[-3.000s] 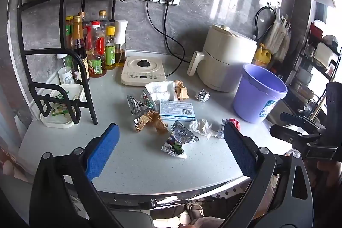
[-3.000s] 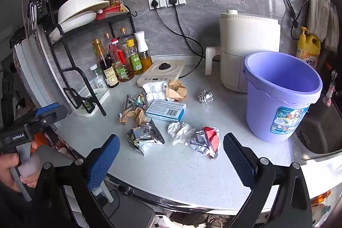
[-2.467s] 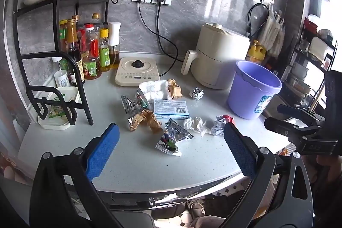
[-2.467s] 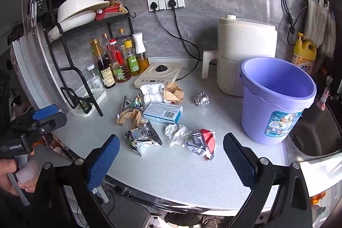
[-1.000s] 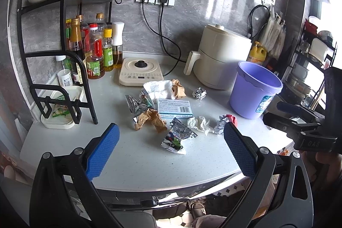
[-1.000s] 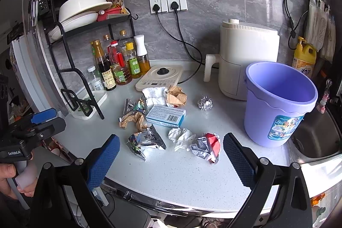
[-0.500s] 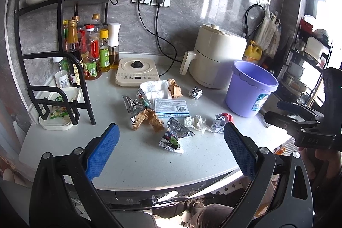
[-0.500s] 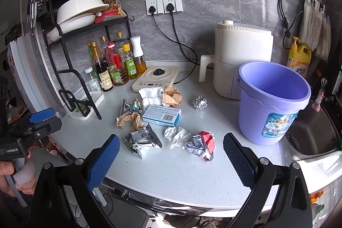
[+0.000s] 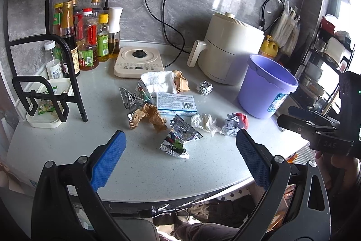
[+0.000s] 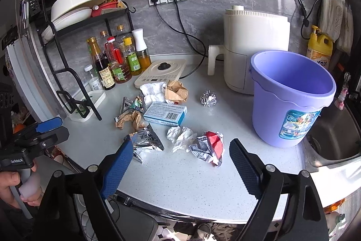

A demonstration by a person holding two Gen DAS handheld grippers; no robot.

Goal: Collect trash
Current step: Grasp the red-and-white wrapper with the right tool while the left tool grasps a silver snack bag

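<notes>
A: Left wrist view first. The left gripper [image 9: 180, 158] is angled down over the near edge of the counter [image 9: 140, 164], blue fingers [image 9: 108, 159] spread wide with nothing between them.

B: And the trash?

A: Scattered mid-counter, beyond the fingers: a foil wrapper [image 9: 179, 139] nearest, brown paper [image 9: 149, 115] left of it, a blue box [image 9: 176, 103] behind, a white tissue [image 9: 203, 122] and a red-and-silver wrapper [image 9: 234, 123] to the right. The purple bucket [image 9: 266, 87] stands upright further right. At the right edge, the right gripper [image 9: 309, 121] points in toward the counter, a hand [image 9: 338, 159] on its handle.

B: Over to the right wrist view.

A: The right gripper [image 10: 178, 164] also tilts down over the near edge. Its jaws have just been closing a little, yet they stand apart and loose, gripping nothing. The red-and-silver wrapper [image 10: 209, 146] lies just beyond them, the white tissue [image 10: 180, 136] and foil wrapper [image 10: 146, 139] to its left, a foil ball [image 10: 208, 98] further back, the purple bucket [image 10: 291, 101] on the right.

B: The other hand?

A: Far left, a hand [image 10: 13, 186] grips the left gripper [image 10: 45, 128] off the counter's edge, its tips parted.
</notes>
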